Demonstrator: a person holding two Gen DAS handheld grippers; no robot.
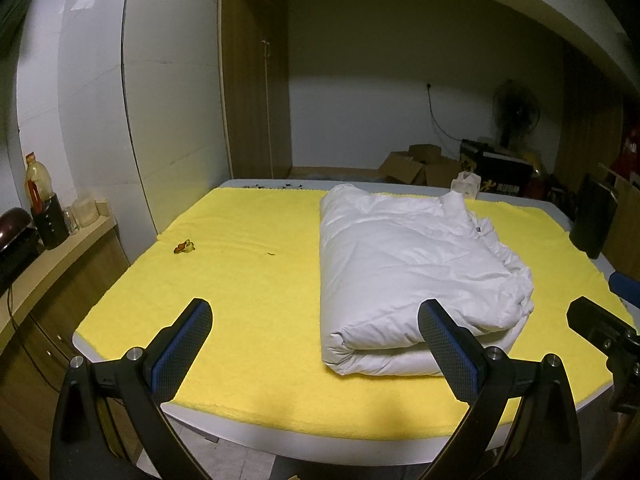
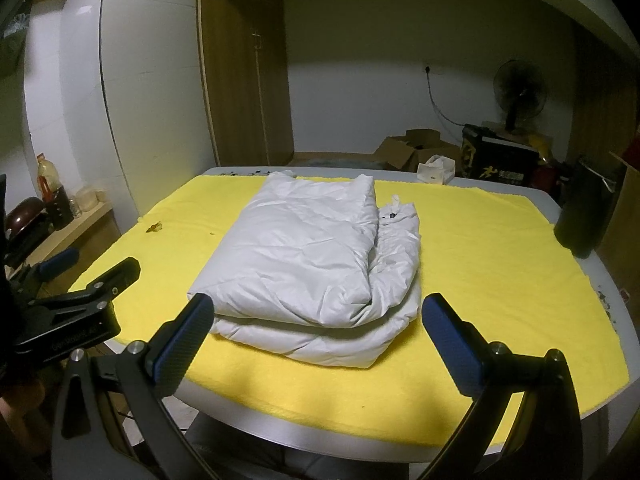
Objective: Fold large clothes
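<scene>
A white padded garment (image 1: 404, 276) lies folded into a thick rectangle on the yellow cloth (image 1: 248, 280) that covers the table. In the right wrist view the garment (image 2: 312, 264) sits at the middle of the cloth (image 2: 500, 280). My left gripper (image 1: 316, 316) is open and empty, held off the table's near edge, left of the garment. My right gripper (image 2: 318, 312) is open and empty, just short of the garment's near edge. The right gripper's body shows at the right edge of the left wrist view (image 1: 600, 332). The left gripper's body shows at the left of the right wrist view (image 2: 76, 312).
A small orange-brown scrap (image 1: 184, 246) lies on the cloth at the left. A dark cylinder (image 2: 576, 224) stands at the table's right edge. A tissue pack (image 2: 436, 168) sits at the far edge. A side counter with bottles (image 1: 40, 196) is at the left. Cardboard boxes (image 1: 416, 168) and a fan (image 2: 518, 88) stand behind.
</scene>
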